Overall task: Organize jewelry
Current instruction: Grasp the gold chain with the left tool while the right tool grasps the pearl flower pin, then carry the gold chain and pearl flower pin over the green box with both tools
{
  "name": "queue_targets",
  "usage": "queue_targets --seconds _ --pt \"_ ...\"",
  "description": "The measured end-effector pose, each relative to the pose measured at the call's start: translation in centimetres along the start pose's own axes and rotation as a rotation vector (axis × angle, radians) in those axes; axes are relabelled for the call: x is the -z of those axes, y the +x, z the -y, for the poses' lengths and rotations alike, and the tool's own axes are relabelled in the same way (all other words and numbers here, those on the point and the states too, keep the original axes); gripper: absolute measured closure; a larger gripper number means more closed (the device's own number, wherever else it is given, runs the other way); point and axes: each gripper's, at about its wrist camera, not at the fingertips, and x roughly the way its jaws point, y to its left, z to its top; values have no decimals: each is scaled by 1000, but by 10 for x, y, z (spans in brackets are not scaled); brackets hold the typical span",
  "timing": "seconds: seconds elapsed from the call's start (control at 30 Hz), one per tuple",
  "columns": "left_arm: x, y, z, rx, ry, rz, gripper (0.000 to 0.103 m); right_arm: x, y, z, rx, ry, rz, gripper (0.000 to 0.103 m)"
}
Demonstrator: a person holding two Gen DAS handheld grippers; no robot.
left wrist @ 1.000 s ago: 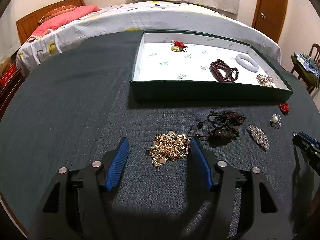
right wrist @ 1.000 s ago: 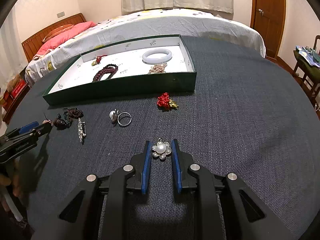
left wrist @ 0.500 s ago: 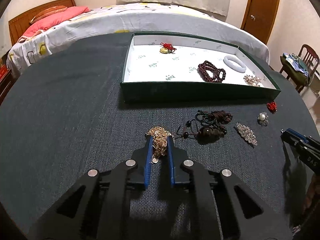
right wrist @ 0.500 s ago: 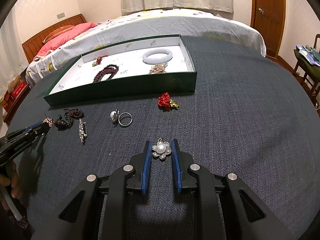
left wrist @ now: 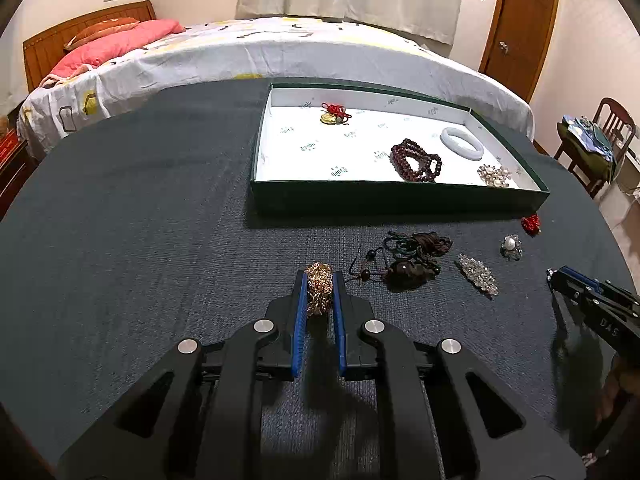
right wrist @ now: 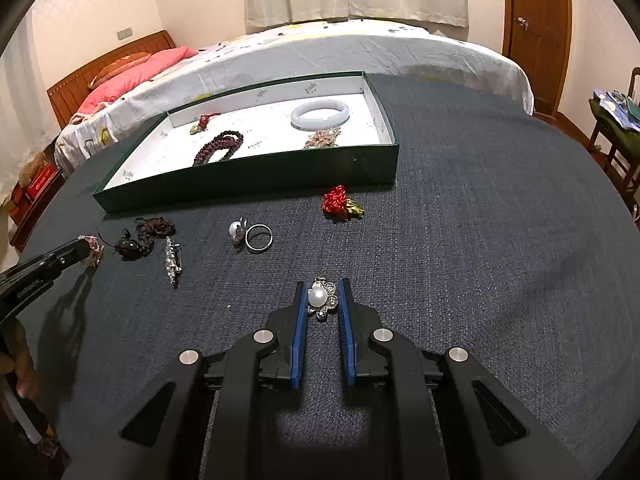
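Note:
My left gripper (left wrist: 319, 276) is shut on a bunched gold chain (left wrist: 319, 288), low over the dark blue tablecloth (left wrist: 140, 240). In the right wrist view my right gripper (right wrist: 322, 286) has its jaws closing on a silver flower brooch with a pearl (right wrist: 321, 299), and both blue pads touch its sides. A green tray with a white lining (left wrist: 400, 200) lies beyond both. In it are a white bangle (left wrist: 462, 143), a dark red bead bracelet (left wrist: 416, 160), a pearl cluster brooch (left wrist: 495, 175) and a red knot with a gold coin (left wrist: 334, 114).
Loose on the cloth lie a dark cord necklace (left wrist: 412, 260), a rhinestone clip (left wrist: 478, 274), a pearl piece (right wrist: 236, 232), a plain ring (right wrist: 259, 237) and a red knot charm (right wrist: 340, 202). A bed stands behind the table and a chair (left wrist: 612, 128) at the right.
My left jaws have shut around the spread gold chain and bunched it between the pads. The right jaws drew in slightly on the pearl brooch. The right hand kept still.

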Motion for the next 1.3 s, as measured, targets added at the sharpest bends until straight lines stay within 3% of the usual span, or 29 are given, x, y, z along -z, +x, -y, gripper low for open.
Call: queue_targets --seconds 0.77,1.3 --pt "-19 -40 7 7 6 103 91 -21 -36 -7 -26 -5 97 87" --pt "-71 -66 27 47 45 236 91 -76 -64 -30 -73 -50 239 87"
